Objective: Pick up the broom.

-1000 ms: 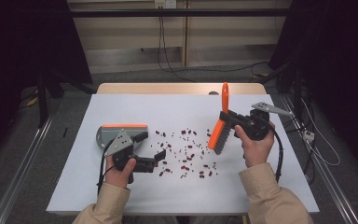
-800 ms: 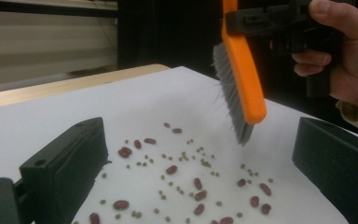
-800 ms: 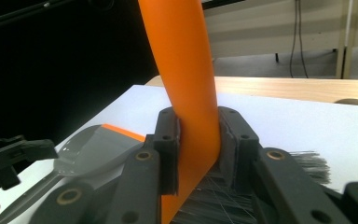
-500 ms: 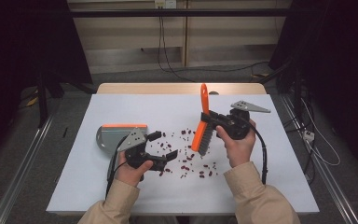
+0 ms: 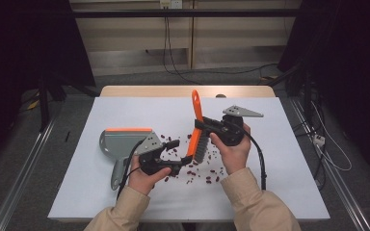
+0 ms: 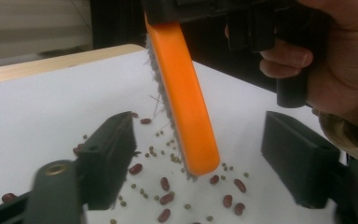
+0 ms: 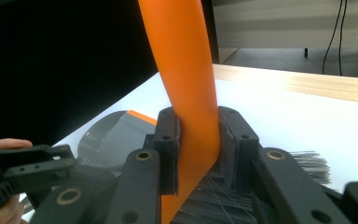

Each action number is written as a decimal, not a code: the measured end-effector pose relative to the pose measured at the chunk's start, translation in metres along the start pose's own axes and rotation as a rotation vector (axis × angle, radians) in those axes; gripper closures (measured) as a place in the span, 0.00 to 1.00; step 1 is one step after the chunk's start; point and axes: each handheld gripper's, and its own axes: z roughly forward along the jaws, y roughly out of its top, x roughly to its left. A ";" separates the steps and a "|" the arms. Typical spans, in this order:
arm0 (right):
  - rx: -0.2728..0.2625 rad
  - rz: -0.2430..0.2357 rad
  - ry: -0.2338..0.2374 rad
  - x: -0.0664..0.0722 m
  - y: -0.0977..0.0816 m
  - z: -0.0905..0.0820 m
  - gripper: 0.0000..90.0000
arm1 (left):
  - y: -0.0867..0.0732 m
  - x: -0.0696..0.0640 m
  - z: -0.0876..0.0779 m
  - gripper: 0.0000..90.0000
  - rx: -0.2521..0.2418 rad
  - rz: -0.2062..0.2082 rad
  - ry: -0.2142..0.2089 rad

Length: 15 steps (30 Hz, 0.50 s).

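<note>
An orange brush [image 5: 196, 126] with grey bristles stands nearly upright over a scatter of dark red beans [image 5: 203, 171] on the white table. My right gripper [image 5: 205, 127] is shut on its handle; in the right gripper view both jaws of the right gripper [image 7: 198, 135] press the orange handle [image 7: 186, 74]. My left gripper [image 5: 176, 155] is open just left of the brush head. In the left gripper view the brush [image 6: 184, 107] hangs ahead between the wide-open jaws of the left gripper [image 6: 200, 144], with beans [image 6: 165, 198] and small greenish grains under it. A grey dustpan [image 5: 123, 142] with an orange edge lies at the left.
The white table top [image 5: 279, 159] ends in a wooden strip [image 5: 188, 91] at the far side. Cables trail from both grippers. The dustpan [image 7: 109, 135] and the left gripper [image 7: 28, 170] sit low at the left of the right gripper view. Dark floor and rails surround the table.
My right gripper has carried the brush leftwards and down towards the beans. My left gripper has shifted right, close to the brush head, still open.
</note>
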 end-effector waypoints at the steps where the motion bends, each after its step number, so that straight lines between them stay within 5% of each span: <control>1: -0.003 -0.007 0.004 0.003 0.000 0.002 0.79 | 0.000 0.000 0.001 0.36 0.011 -0.006 -0.001; 15: -0.004 -0.020 0.011 0.013 0.000 0.005 0.79 | -0.006 0.000 0.009 0.53 0.083 -0.048 0.050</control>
